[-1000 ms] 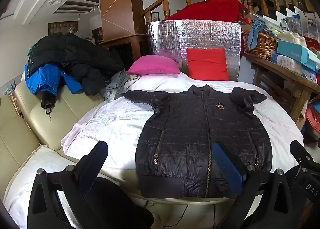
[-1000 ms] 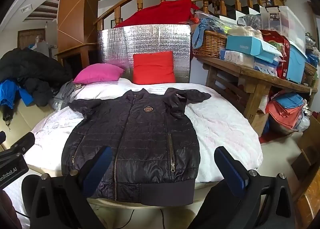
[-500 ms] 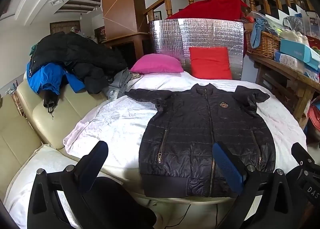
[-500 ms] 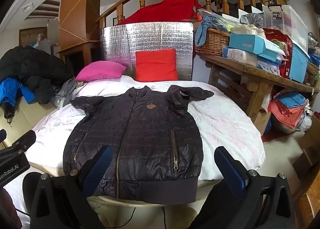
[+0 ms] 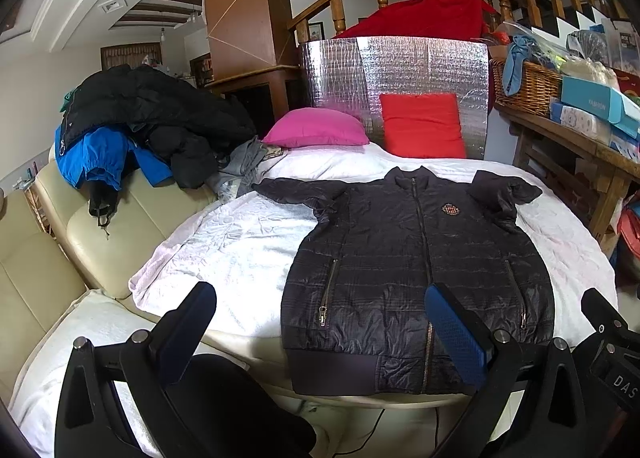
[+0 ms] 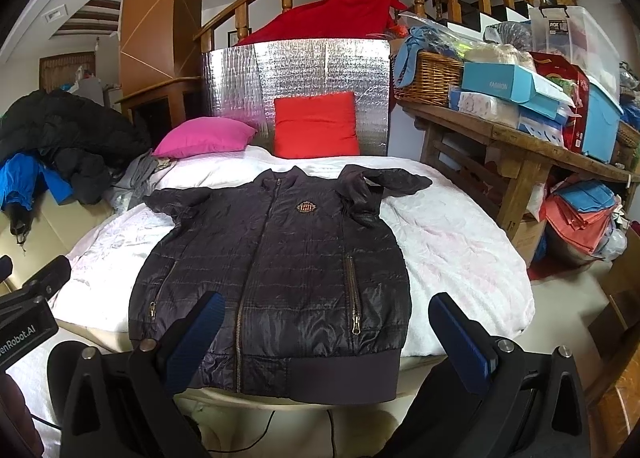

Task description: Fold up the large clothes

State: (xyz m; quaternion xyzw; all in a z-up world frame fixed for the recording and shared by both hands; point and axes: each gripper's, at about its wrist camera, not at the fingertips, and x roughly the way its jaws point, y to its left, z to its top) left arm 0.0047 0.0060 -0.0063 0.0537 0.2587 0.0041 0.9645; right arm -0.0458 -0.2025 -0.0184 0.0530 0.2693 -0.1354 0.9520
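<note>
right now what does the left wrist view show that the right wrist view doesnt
Only the left wrist view shows the cream sofa cushions at length and the left claw, open. Only the right wrist view shows the clear storage bin, the stacked red and blue fabric under the wooden table, and the right claw, open. Both show the dark jacket lying flat and zipped on the white cover, plus the pink pillow and red pillow.

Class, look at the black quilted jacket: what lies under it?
Under the black quilted jacket lies a crumpled white sheet, spread out on both sides. The jacket's hem overhangs the near edge. Whatever is beneath the sheet is covered.
</note>
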